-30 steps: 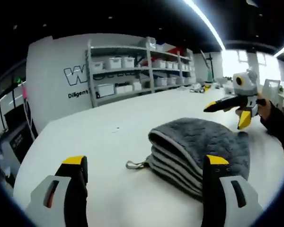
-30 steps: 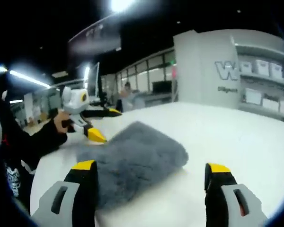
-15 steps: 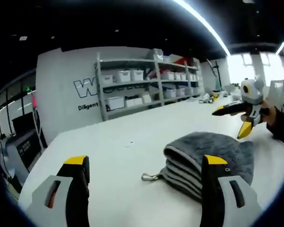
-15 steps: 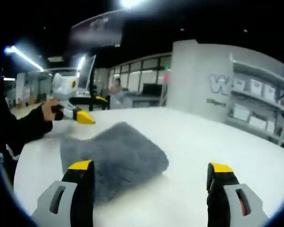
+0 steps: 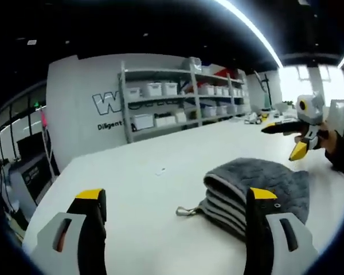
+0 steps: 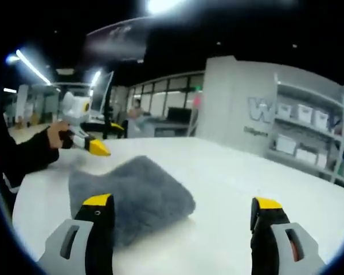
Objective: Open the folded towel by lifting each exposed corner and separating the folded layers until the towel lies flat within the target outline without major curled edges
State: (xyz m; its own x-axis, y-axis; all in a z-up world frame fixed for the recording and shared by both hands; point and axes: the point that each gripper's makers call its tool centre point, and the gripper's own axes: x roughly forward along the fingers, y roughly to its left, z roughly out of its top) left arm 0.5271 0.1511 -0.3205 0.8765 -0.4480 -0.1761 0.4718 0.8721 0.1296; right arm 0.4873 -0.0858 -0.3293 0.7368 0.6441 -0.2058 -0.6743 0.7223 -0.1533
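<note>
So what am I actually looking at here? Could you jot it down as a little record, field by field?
Surface: white table
Main item: grey towel, folded in several stacked layers, not yet opened
Towel detail: small hanging loop sticking out at the folded end
Left gripper: fingers wide apart, holding nothing, above the table short of the towel
Right gripper: fingers wide apart, holding nothing
Background: shelving with white storage bins against a grey wall
</note>
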